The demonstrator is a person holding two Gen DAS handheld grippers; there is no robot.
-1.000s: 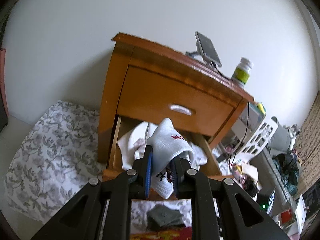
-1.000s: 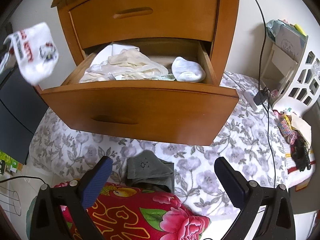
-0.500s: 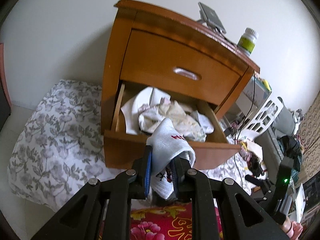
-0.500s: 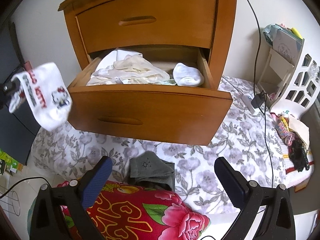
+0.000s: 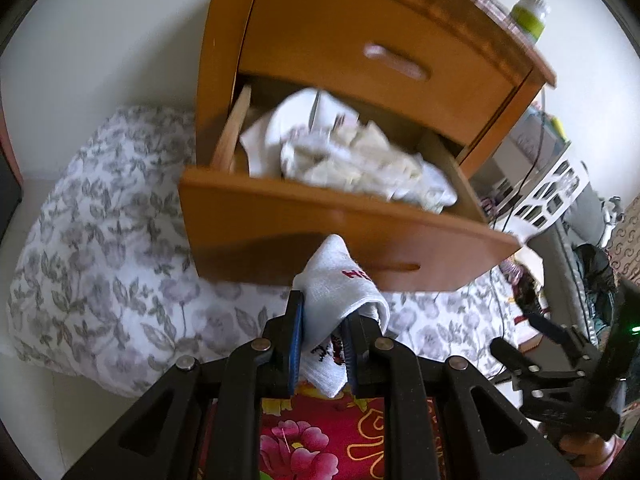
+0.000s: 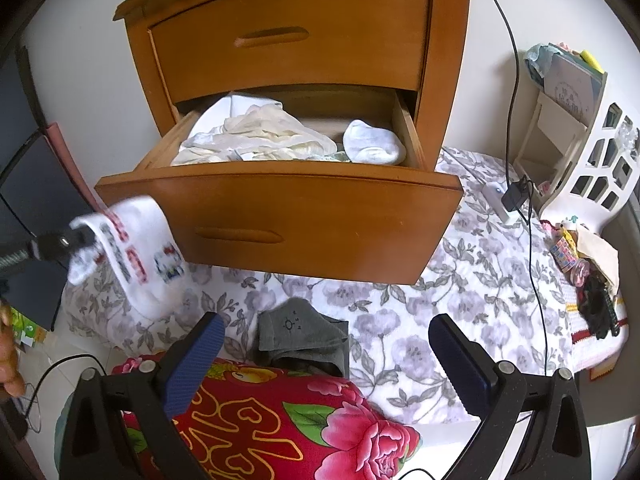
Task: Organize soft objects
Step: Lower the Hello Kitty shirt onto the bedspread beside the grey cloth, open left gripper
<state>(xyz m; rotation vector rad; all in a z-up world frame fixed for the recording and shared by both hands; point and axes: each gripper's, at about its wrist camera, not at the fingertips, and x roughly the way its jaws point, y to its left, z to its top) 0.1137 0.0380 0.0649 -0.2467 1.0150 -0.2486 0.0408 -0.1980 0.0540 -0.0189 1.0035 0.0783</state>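
The lower drawer (image 6: 280,216) is pulled way out, so the way in is from above, under the shut upper drawer (image 6: 288,36). Inside, the left and middle are stuffed with a heap of pale cloth (image 6: 256,136) that pokes up around the rim, and a rolled white sock (image 6: 374,144) sits against the right wall. Only bare wood is a strip at the back, between them. On the floral bedding (image 6: 460,300) in front, a grey sock (image 6: 300,336) lies just beside the red flowered quilt (image 6: 280,424); the drawer front overhangs that spot.
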